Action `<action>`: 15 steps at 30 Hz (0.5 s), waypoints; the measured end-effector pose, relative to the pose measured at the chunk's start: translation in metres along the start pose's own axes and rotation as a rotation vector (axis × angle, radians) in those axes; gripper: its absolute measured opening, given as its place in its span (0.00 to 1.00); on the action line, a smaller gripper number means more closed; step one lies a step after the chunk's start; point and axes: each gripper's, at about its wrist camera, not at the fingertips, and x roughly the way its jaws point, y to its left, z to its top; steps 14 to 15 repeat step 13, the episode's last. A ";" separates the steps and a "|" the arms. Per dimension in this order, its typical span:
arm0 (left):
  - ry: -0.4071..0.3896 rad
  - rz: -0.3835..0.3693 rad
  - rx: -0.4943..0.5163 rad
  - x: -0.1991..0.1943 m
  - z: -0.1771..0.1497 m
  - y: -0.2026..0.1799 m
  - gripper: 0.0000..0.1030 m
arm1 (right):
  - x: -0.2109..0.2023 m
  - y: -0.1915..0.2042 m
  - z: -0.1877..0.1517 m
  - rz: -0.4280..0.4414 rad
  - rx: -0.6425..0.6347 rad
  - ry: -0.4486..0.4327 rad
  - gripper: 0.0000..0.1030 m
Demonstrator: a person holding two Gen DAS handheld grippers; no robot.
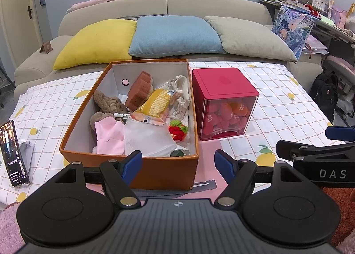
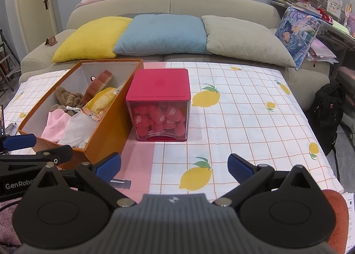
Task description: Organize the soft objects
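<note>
An orange cardboard box [image 1: 155,169] [image 2: 106,129] stands on the table, holding a brown sponge [image 1: 139,90], a brown plush [image 1: 106,103], a yellow packet [image 1: 155,104], pink cloth [image 1: 109,136], white cloth [image 1: 148,138] and a red knitted strawberry [image 1: 177,130]. Right of it stands a red-lidded clear cube [image 1: 224,103] [image 2: 160,103] full of red soft pieces. My left gripper [image 1: 178,163] hovers open before the box's near wall, nothing between its blue pads. My right gripper [image 2: 174,168] hangs open over the lemon-print cloth, in front of the cube, empty.
A phone [image 1: 13,154] leans on a stand at the table's left edge. The lemon-print tablecloth [image 2: 244,120] spreads to the right of the cube. A sofa with yellow, blue [image 1: 175,34] and beige cushions lies behind. A black backpack [image 2: 328,114] sits on the floor at right.
</note>
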 end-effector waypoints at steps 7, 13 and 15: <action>0.000 -0.001 0.001 0.000 0.000 0.000 0.85 | 0.000 0.000 0.000 -0.001 0.000 0.001 0.97; -0.003 -0.002 0.001 -0.001 0.001 0.001 0.85 | 0.002 0.001 -0.004 0.003 -0.006 0.007 0.97; -0.003 -0.002 0.001 -0.001 0.001 0.001 0.85 | 0.002 0.001 -0.004 0.003 -0.006 0.007 0.97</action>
